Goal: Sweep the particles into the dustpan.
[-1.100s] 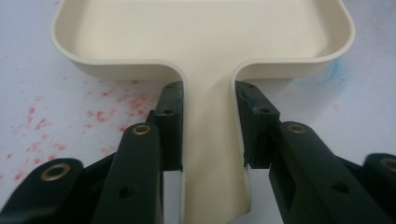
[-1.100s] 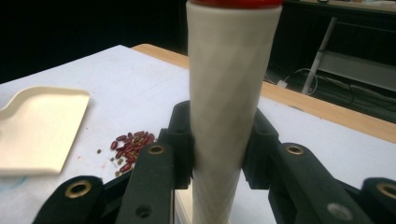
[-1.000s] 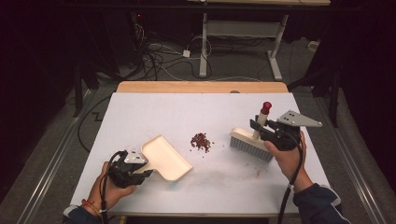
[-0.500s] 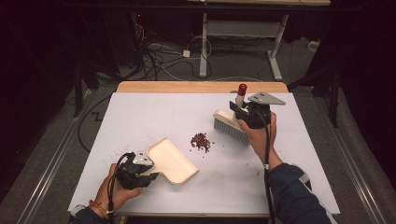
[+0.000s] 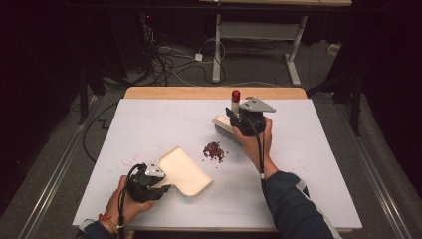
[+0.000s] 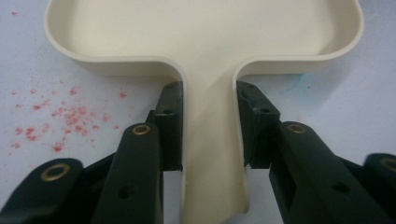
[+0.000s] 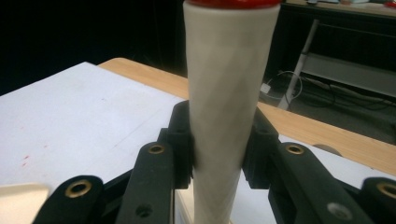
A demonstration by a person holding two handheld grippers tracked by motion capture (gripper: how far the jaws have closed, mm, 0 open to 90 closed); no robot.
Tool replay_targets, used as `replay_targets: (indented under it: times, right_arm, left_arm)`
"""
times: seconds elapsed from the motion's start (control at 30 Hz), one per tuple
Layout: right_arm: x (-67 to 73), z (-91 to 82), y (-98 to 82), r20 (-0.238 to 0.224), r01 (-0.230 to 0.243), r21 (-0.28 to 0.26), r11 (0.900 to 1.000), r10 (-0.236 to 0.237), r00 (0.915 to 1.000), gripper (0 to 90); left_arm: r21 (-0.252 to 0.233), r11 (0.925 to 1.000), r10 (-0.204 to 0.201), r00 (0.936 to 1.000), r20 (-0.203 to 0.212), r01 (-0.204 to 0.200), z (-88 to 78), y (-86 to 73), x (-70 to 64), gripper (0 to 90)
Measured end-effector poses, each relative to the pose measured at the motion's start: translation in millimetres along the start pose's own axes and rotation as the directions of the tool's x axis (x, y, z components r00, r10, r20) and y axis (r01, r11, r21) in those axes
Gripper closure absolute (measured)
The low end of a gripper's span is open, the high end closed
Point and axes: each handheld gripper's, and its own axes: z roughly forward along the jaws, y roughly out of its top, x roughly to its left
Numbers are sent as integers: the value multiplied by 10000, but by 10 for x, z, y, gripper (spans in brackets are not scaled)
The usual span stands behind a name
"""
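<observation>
White table (image 5: 149,119); dark cabled floor (image 5: 174,59) behind

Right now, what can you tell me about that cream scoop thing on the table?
The dustpan is a cream tray that looks like smooth plastic, with a low raised rim, rounded corners and a narrow channel-shaped handle. It looks empty inside and rests on the white table, its open mouth turned toward the small pile of dark red bits, apart from it. The left claw is shut on its handle, one pad on each side.
</observation>
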Motion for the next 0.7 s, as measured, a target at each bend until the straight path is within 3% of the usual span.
replay_targets:
  times: [0.03,0.2,0.43,0.7]
  right_arm:
    - [0,0,0,0,0,0,10000,0,10000,697]
    - [162,-29,-20,-843,55,33,10000,-52,9964,694]
    - [299,-49,-25,-942,253,96,9996,-243,9953,691]
    - [425,-99,-54,-1013,8,110,9999,3,9949,682]
  left_arm:
    - [8,10000,-5,10000,17,5,2,4,0,642]
    - [-15,10000,-88,10000,25,88,23,37,-14,642]
    - [-54,9998,-202,9998,-49,201,65,90,-60,642]
    - [-24,9998,-199,9995,-244,198,124,165,-118,641]
